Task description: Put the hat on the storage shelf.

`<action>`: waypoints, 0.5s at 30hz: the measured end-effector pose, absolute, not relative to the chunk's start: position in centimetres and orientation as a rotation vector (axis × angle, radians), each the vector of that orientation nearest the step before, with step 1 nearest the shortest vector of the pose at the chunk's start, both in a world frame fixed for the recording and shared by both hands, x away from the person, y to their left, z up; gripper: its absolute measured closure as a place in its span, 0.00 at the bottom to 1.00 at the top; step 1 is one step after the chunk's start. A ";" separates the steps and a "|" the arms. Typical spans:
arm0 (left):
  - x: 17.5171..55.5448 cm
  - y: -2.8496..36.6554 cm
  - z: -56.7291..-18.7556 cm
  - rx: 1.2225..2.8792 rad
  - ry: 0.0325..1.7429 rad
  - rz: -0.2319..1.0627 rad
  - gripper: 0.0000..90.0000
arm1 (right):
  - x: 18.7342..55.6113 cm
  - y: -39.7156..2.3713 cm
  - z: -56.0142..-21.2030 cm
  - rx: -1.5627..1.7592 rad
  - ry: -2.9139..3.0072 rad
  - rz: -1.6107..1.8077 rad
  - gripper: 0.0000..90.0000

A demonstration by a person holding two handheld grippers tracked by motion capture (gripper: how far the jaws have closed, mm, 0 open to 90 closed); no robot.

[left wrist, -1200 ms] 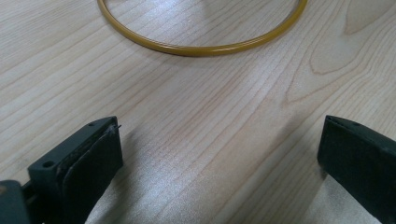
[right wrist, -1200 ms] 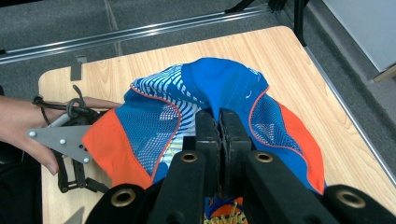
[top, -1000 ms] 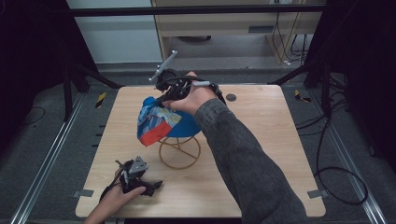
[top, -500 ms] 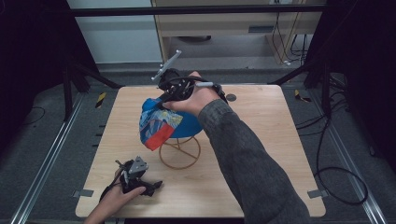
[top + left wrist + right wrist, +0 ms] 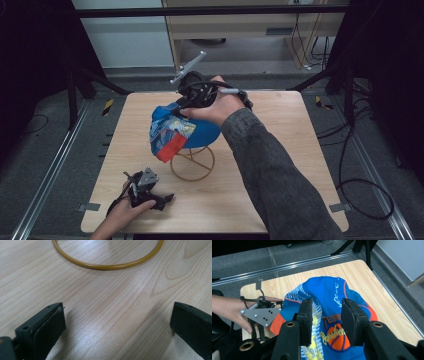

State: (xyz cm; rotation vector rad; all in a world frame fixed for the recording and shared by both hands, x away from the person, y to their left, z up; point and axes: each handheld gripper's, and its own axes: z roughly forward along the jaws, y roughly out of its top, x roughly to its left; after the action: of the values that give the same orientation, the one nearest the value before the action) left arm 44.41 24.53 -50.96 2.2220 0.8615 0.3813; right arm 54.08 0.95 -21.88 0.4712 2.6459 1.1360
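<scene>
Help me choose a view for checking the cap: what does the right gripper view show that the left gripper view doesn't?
Right gripper view: the blue cap with its basketball print, seen past that gripper's parted jaws, which have just been opening with nothing clamped, plus the left gripper in the person's hand.
Left gripper view: the stand's gold base ring beyond wide-open jaws.
Both: the wooden table.
</scene>
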 end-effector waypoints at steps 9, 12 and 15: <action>44.4 24.5 -51.0 2.222 0.861 0.381 0.00 | 54.0 -0.9 -21.6 0.513 2.609 1.153 0.69; 44.4 24.5 -51.0 2.222 0.861 0.382 0.00 | 53.9 -1.5 -21.7 0.531 2.597 1.156 0.69; 44.4 24.5 -50.9 2.225 0.860 0.380 0.00 | 53.8 -2.1 -21.8 0.551 2.583 1.163 0.69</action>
State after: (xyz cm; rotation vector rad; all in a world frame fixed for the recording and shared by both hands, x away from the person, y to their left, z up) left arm 44.41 24.55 -50.94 2.2246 0.8595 0.3800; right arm 53.77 -2.10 -21.81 0.5511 2.5835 1.1631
